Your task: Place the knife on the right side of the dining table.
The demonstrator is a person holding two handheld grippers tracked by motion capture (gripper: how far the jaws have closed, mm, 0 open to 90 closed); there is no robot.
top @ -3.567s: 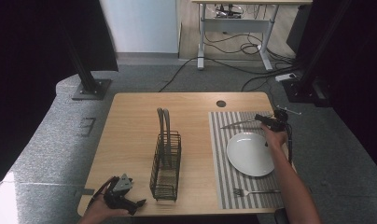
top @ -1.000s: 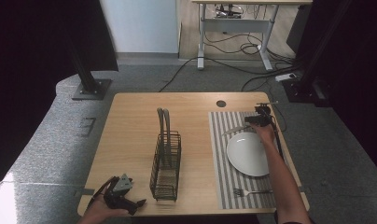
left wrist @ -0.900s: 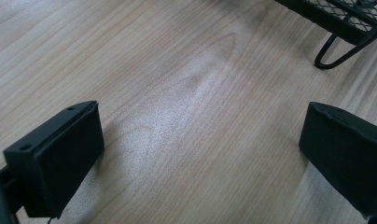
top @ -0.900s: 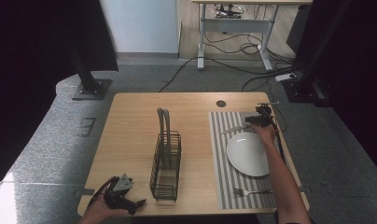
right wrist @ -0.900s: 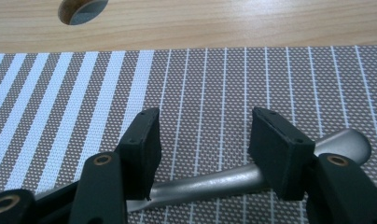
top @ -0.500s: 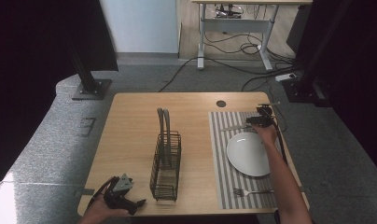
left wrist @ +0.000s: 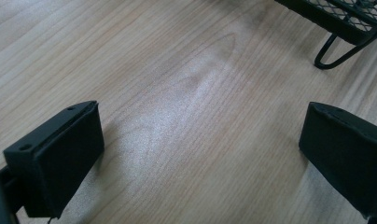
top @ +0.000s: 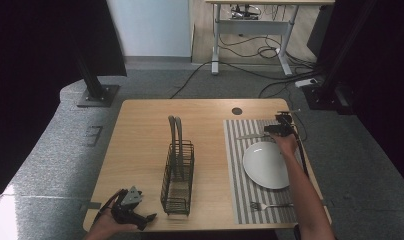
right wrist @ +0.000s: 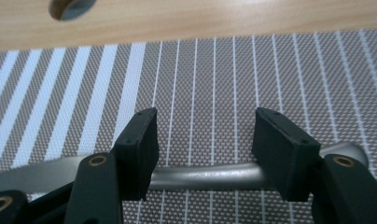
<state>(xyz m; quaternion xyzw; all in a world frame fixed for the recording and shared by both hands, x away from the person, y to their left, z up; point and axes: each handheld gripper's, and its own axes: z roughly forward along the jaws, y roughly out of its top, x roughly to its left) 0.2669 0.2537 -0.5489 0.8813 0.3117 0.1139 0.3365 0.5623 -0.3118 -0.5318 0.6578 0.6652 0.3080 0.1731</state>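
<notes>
A silver table knife [top: 250,136] lies on the striped placemat [top: 235,170], just beyond a white plate [top: 266,165]. My right gripper [top: 268,131] is down at the knife's handle end. In the right gripper view this gripper [right wrist: 205,135] is open, and the knife handle [right wrist: 205,176] runs crosswise on the mat between and below the two jaws. The blade [right wrist: 32,179] goes off to the left. My left gripper [top: 144,218] rests at the table's front left corner. In the left gripper view it [left wrist: 200,140] is open wide over bare wood.
A black wire rack [top: 177,172] with two tall handles stands mid-table; its foot [left wrist: 338,51] is close to the left gripper. A fork [top: 270,205] lies on the placemat's near edge. A round cable hole [top: 237,111] sits in the wooden table [top: 140,145] behind the mat.
Since 3.6 s ago the right hand has moved a little left and farther back, down to the mat. Over the last second it has hardly shifted. The left gripper has stayed still.
</notes>
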